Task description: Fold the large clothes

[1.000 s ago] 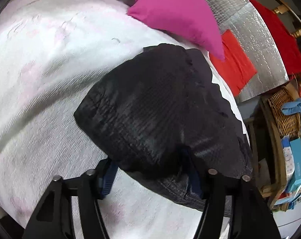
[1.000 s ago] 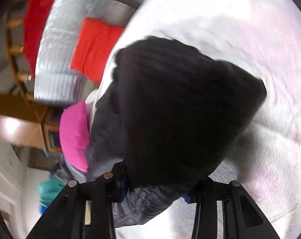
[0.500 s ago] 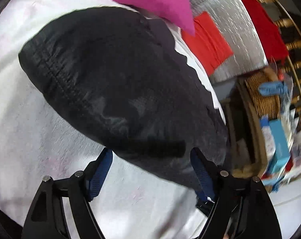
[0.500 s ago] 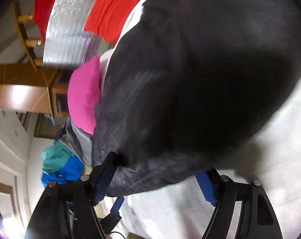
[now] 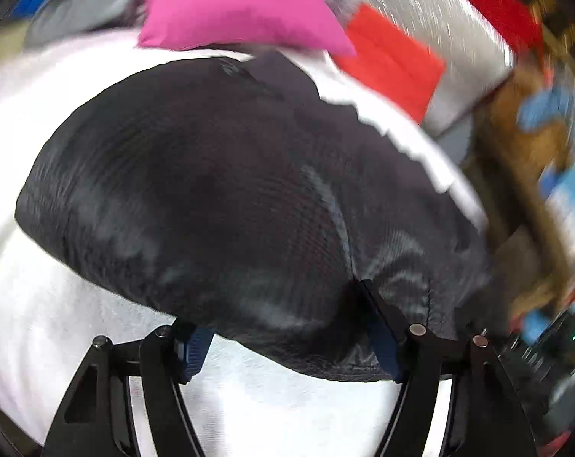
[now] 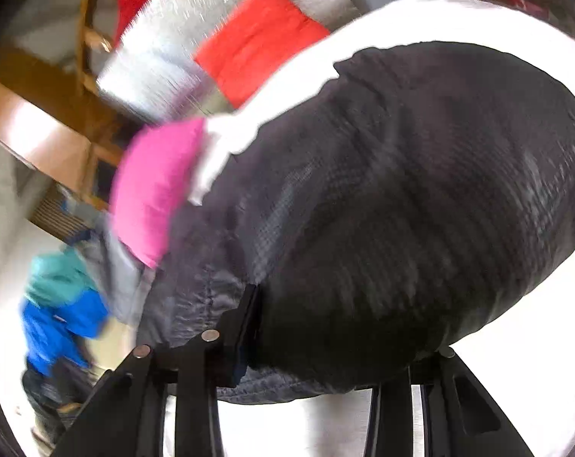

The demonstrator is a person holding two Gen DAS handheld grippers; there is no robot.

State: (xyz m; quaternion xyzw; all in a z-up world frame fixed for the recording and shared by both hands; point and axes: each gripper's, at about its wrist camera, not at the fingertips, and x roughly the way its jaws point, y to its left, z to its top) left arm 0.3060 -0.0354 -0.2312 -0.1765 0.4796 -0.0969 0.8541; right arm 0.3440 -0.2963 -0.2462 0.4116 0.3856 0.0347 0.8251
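Note:
A folded black quilted garment lies on a white bed cover; it also fills the right wrist view. My left gripper has its jaws spread wide, and the garment's near edge bulges between the blue-padded fingers. My right gripper is likewise spread wide with the garment's edge between its fingers; its right finger is mostly hidden under the cloth. Both views are blurred by motion.
A pink pillow lies at the head of the bed, also in the right wrist view. A silver and red cushion sits beside it. Wooden shelves with boxes stand right. Blue and teal clothes lie left.
Both grippers opened from their hold on the garment's edge half a second ago and now sit wide around it. The left view has swung and the garment looks flatter on the bed.

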